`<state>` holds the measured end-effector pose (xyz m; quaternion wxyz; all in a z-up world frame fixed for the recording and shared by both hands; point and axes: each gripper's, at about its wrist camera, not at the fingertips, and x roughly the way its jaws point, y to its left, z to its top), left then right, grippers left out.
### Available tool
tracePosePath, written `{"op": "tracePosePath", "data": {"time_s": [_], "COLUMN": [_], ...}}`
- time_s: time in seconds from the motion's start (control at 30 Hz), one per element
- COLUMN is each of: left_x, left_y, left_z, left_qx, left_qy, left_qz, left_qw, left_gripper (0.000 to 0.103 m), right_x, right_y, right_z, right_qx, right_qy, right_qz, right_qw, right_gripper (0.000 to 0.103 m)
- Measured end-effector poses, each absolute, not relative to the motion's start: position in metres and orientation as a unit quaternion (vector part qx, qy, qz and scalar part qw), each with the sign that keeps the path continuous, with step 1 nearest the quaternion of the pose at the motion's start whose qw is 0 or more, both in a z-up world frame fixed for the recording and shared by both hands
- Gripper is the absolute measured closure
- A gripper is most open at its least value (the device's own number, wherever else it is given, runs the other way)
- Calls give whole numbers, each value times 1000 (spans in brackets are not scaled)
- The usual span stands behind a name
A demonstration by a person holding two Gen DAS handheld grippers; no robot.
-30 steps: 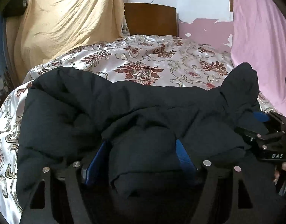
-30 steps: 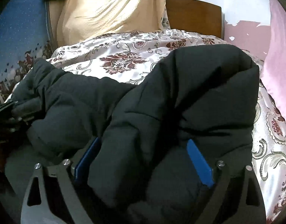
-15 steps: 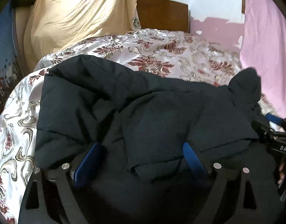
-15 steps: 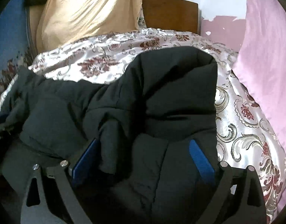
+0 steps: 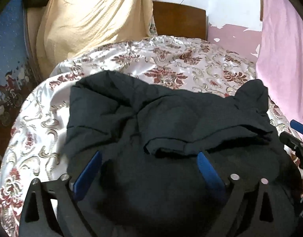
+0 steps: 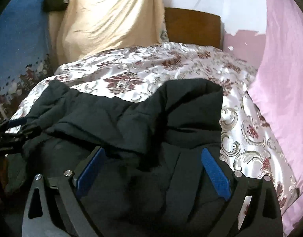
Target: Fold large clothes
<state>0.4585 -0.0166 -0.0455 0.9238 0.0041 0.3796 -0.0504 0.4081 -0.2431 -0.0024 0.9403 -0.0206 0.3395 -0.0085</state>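
Jacket (image 5: 171, 122) is lying folded on the bedspread (image 5: 171, 65). Left gripper (image 5: 149, 158) and right gripper (image 6: 153, 156) are hanging over its near edge, jaws just opening wide, gripping nothing.

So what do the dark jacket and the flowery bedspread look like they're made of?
Jacket: probably padded synthetic shell, matte dark; puffy stitched panels and soft thick folds suggest filling. Bedspread: satin-like woven fabric, glossy; bright highlights on its creases, maroon floral pattern. Exact fibres can't be told.
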Motion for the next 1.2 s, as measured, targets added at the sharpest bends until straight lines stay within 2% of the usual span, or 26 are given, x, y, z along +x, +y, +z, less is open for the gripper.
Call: {"op": "tracePosePath", "data": {"time_s": [0.1,0.6,1.0,1.2], "left_x": [439,290,163,120], "left_y": [-18,-27,-22,-7], "left_z": [-34,16,-3,-19], "left_qx": [8,61,133,141], "left_qy": [369,356,397,414], "left_qz": [-55,-67,-138,-148], "left_qw": [928,930,898,887], "left_gripper": [0,0,0,0], "right_x": [391,242,112,77], "right_y": [-236,-209,-205,-205], "right_z": [5,39,21,4], "right_qx": [-28,-89,-170,-203], "right_qy": [341,362,423,456], "right_qz": [14,82,115,114], "right_qw": [940,924,883,859], "right_gripper": [2,2,2,2]}}
